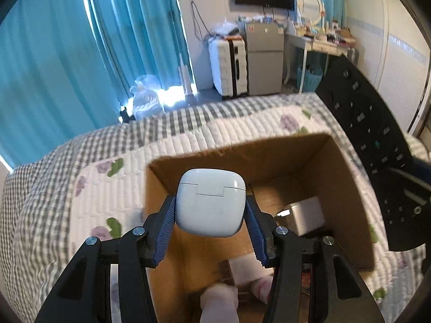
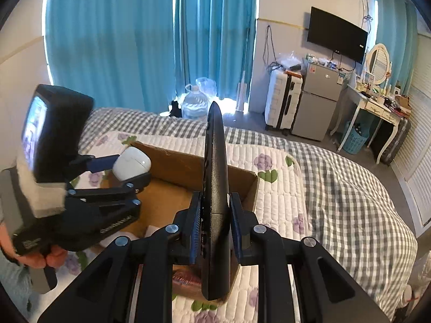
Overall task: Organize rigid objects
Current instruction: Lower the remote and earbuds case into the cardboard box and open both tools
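**Both grippers loaded above the box on the bed**

The scene was a bedroom: a bed [image 2: 336,188] under a quilted cover with grey check and purple flowers, teal curtains [image 2: 113,43] behind it, a wall-mounted television [image 2: 336,33], a white suitcase [image 2: 280,99] beside a small grey fridge [image 2: 317,102], and a cluttered dressing table [image 2: 377,102] with an oval mirror.

An open cardboard box [image 1: 336,167] sat on the bed. Inside lay a white charger block [image 1: 307,212] and some pale items nearer the camera, too blurred to name.

The left gripper [image 1: 211,210] had its jaws pinching a white earbud case [image 1: 211,202] by its two sides, holding it over the box's left part. The right gripper [image 2: 215,215] had its jaws clamped on a black remote control [image 2: 215,175], gripped on edge near its lower half, its tip pointing away, above the box's right side.
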Action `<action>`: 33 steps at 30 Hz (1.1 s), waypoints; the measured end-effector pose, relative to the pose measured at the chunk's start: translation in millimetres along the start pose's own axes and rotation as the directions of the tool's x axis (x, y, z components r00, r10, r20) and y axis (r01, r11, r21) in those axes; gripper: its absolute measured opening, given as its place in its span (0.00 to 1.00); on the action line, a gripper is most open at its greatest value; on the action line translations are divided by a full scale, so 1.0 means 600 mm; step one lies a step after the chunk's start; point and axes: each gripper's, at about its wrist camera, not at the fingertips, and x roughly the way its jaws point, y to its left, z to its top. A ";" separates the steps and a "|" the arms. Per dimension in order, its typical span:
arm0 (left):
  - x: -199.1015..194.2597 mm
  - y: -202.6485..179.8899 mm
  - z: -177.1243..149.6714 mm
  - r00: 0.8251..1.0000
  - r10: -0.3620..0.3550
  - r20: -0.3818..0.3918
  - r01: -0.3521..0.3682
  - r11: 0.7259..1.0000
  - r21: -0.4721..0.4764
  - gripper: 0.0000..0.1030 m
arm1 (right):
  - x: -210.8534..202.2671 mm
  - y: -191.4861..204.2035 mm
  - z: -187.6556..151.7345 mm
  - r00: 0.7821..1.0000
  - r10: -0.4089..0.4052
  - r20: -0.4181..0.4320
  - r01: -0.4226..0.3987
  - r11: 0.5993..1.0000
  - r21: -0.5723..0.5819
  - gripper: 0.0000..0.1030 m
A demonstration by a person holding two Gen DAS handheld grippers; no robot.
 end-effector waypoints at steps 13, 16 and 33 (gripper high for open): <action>-0.005 0.010 -0.009 0.999 -0.026 0.035 0.028 0.998 -0.063 0.65 | 0.074 -0.025 -0.033 0.998 0.036 -0.056 -0.035 0.999 0.020 0.19; -0.043 0.024 -0.006 0.996 -0.032 0.078 0.037 0.997 -0.068 0.65 | 0.056 -0.023 -0.027 0.998 0.042 -0.043 -0.041 0.999 0.025 0.19; -0.097 0.103 -0.038 0.989 0.062 0.132 -0.046 0.992 -0.121 0.65 | 0.179 0.062 -0.052 0.973 0.038 -0.227 -0.040 0.999 -0.005 0.19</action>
